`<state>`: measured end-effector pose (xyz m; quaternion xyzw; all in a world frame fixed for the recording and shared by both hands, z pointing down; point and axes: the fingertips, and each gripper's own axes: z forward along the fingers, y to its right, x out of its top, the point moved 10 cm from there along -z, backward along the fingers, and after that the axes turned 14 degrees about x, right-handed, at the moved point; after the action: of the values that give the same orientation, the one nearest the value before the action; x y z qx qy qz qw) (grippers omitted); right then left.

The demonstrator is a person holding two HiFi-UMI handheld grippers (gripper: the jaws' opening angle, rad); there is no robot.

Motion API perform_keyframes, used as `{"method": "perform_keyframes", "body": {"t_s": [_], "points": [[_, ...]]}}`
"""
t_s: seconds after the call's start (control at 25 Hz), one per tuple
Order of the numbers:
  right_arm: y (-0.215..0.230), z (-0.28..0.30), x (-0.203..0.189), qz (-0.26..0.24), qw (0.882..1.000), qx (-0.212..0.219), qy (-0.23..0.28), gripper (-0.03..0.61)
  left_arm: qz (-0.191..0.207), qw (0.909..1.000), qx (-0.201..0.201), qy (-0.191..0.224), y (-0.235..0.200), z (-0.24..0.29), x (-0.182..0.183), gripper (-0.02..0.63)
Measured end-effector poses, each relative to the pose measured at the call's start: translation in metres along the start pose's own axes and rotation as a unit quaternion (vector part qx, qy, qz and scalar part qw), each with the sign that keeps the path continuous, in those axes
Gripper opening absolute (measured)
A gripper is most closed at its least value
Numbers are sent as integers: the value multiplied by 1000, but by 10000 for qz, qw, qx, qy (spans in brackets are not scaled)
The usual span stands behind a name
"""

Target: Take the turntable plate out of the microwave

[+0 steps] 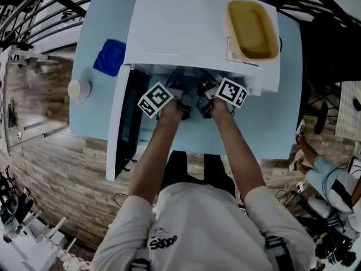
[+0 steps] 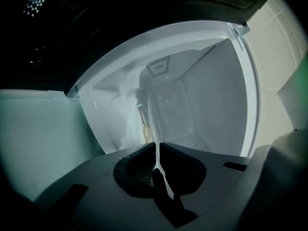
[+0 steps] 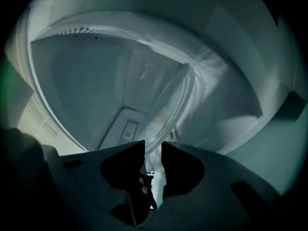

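At the left of the head view, a pale cup (image 1: 79,89) and a blue cloth (image 1: 110,56) lie on the light blue table (image 1: 282,117), beside the microwave's door (image 1: 121,129), which is swung open. The white microwave (image 1: 192,27) carries a yellow tub (image 1: 252,30) on its top. This view hides the cavity and the jaws under the microwave's top, and only the gripper views look inside. In the left gripper view, the left gripper (image 2: 157,146) has its jaws almost together, pinching the thin glass turntable plate (image 2: 150,121). The plate shows edge-on and stands nearly upright inside the white cavity. In the right gripper view, the right gripper (image 3: 153,146) is rolled over, so the cavity looks tilted. Its jaws stand narrowly apart around the plate's curved rim (image 3: 179,110), which runs through the gap. Back in the head view, the left hand (image 1: 169,113) and right hand (image 1: 217,107) sit close together at the cavity's mouth. Both forearms reach straight forward from the body, with the marker cubes angled outward.
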<state>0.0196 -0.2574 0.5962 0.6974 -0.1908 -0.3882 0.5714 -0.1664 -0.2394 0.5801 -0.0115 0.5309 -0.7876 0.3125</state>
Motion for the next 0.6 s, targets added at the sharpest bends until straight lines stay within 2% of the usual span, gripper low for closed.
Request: {"method": "perform_keyframes", "body": {"t_s": [0.16,0.28,0.6], "points": [[5,1,-2,509,9979,263,285,80,17,10000,-2,-1,0,-3,-1,40],[6,1,-2,540,9976,312,299,72,-6,10000,31,-27,-2,-3,-2,40],[12,-7,-11,1292,9889,344,652,35,-162,9998,-20,-143,-12,-4,-9,41]]}}
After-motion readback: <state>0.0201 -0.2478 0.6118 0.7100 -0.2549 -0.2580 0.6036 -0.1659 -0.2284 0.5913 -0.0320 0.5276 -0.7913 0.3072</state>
